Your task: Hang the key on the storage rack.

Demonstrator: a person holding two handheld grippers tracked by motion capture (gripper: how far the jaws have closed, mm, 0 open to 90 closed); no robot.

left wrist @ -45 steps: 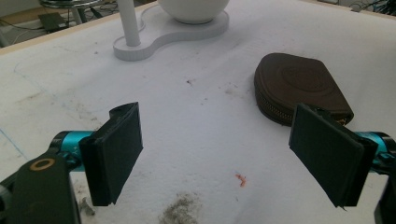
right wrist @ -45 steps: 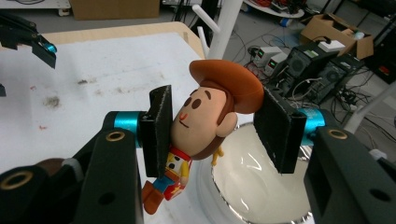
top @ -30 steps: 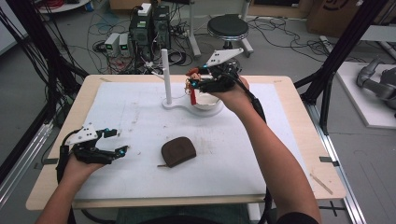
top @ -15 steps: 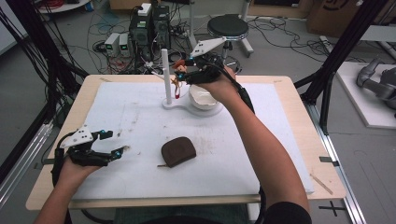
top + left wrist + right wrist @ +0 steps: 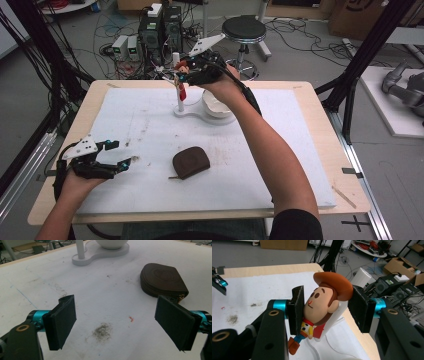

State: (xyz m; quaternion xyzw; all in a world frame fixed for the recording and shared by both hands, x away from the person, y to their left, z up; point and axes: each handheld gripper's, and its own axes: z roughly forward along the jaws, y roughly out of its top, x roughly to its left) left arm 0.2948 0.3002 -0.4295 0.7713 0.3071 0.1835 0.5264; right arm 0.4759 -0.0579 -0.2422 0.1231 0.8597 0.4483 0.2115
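Observation:
A cowboy doll [image 5: 322,302] with a brown hat and a red tag sits between the pads of my right gripper [image 5: 325,307], which is shut on its head. In the high view this gripper [image 5: 182,75] holds the doll [image 5: 182,69] right at the top of the white post [image 5: 179,87] at the far side of the table. The post [image 5: 361,275] stands just behind the doll. My left gripper [image 5: 121,153] rests low at the front left, open, with nothing between its jaws [image 5: 122,322].
A brown zipped pouch [image 5: 191,161] lies mid-table, to the right of the left gripper [image 5: 162,280]. The post shares a white base [image 5: 192,113] with a white bowl [image 5: 217,105]. Cables, boxes and a stool stand beyond the table's far edge.
My right gripper has carried the doll leftward, from over the bowl to the top of the post. The left gripper has barely moved.

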